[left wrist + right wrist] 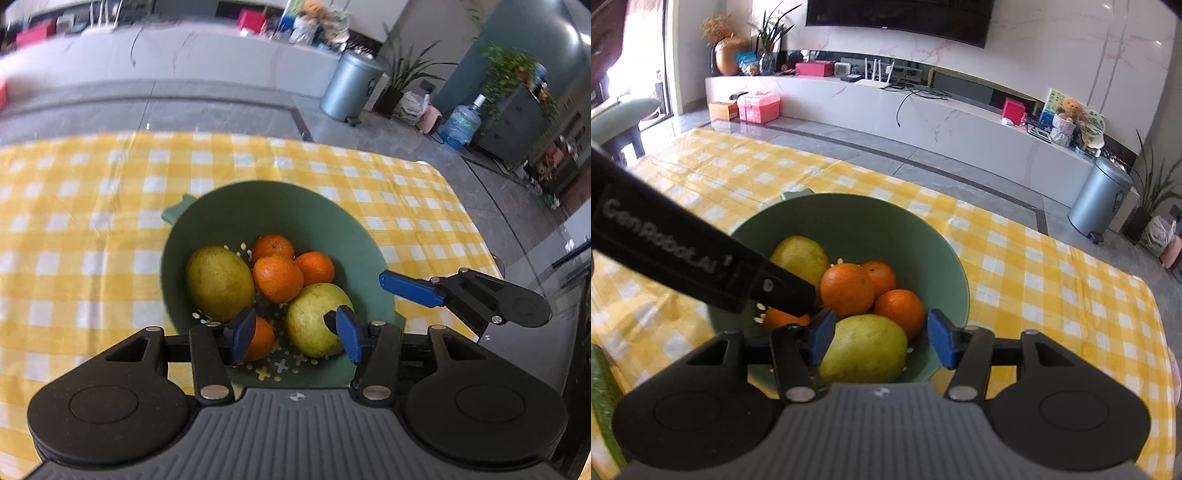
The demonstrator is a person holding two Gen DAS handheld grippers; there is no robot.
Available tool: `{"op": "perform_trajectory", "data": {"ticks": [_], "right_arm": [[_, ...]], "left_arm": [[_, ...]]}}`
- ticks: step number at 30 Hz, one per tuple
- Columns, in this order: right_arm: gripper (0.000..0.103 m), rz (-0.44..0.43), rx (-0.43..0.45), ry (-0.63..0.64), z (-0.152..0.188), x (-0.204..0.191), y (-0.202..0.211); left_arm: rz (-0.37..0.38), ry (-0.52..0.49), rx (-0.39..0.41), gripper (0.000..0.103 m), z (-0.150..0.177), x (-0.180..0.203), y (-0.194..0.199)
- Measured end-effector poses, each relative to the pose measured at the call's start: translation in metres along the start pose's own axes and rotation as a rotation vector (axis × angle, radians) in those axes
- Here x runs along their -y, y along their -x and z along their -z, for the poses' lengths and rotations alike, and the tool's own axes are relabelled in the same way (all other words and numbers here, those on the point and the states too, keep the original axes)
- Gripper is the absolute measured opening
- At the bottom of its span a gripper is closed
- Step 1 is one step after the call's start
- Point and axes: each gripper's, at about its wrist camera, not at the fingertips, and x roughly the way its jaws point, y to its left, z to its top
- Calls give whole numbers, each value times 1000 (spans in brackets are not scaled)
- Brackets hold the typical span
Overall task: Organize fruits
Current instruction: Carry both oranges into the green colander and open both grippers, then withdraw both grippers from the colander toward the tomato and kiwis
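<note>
With all the fruit gathered in the green colander (pixel 229 206), you hold your left claw (pixel 295 334) and right claw (pixel 879 338) released, grasping nothing, above it.

I see the colander (pixel 258 206) sitting on the worktop (pixel 92 206), on its cloth. Inside it, one pear (pixel 218 283) lies left, a second pear (pixel 314 317) lies near right. Three oranges (pixel 277 277) cluster between and behind them; a fourth orange (pixel 263 338) lies at the near side. Both grippers hang over the near rim: left gripper (pixel 295 334), right gripper (pixel 881 338) beside it. Floor and a long cabinet (pixel 960 122) lie behind the worktop.
</note>
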Motion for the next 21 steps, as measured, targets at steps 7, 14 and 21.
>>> {"op": "perform_trajectory", "data": {"ticks": [7, 14, 21], "right_arm": [[53, -10, 42, -86, 13, -18, 36], [54, -11, 86, -170, 35, -42, 74], [55, -12, 83, -235, 64, -65, 94]], "left_arm": [[-30, -92, 32, 58, 24, 12, 33], [-55, -133, 34, 58, 55, 9, 63], [-72, -154, 25, 58, 81, -2, 86]]}}
